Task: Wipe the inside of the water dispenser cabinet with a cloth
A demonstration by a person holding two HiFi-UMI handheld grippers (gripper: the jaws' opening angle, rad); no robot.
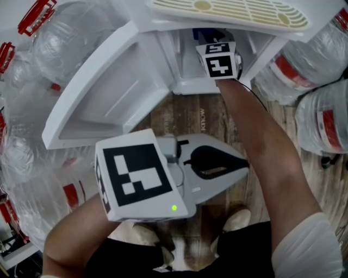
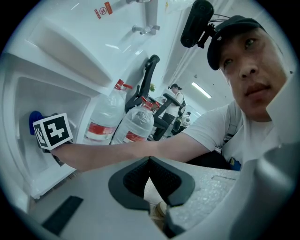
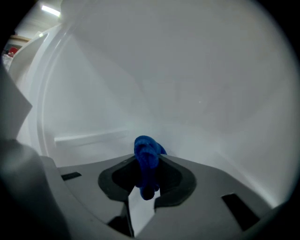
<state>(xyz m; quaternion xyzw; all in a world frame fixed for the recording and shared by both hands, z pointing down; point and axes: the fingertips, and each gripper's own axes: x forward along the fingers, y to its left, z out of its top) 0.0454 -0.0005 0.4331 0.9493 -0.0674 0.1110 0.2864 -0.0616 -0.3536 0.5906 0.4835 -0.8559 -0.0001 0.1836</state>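
Hidden in the head view behind the black-and-white marker cube (image 1: 220, 58): the jaws of the right gripper (image 3: 147, 165), reached into the open white plastic water dispenser cabinet (image 1: 185, 68). Only a sliver of the bunched blue cloth (image 3: 147, 153) visible there, just above the cube. Cut off at the top edge: a cream slotted drip grille (image 1: 228, 12). Cut off at both sides: large clear plastic water bottles with red labels (image 1: 321, 117), crowded close round the cabinet.

Inside, nothing but smooth white walls, soft and blurred in the right gripper view, with one faint ledge across the back. Hard to tell which wall is faced, or whether the cloth touches it or sits just short.

Right gripper: jaws pressed tight on the cloth, pinching it in a narrow upright wad, its top poking out past the tips toward the wall.

Left gripper (image 1: 246, 163): held low over the brown wooden floor (image 1: 187, 117), outside the cabinet and below the swung-open white cabinet door (image 1: 103, 98), beside the bare right forearm (image 1: 261, 141). Jaws closed, dark pads meeting at the tips, nothing between them. Only floor and a shoe toe glimpsed through the small gap behind the pads.
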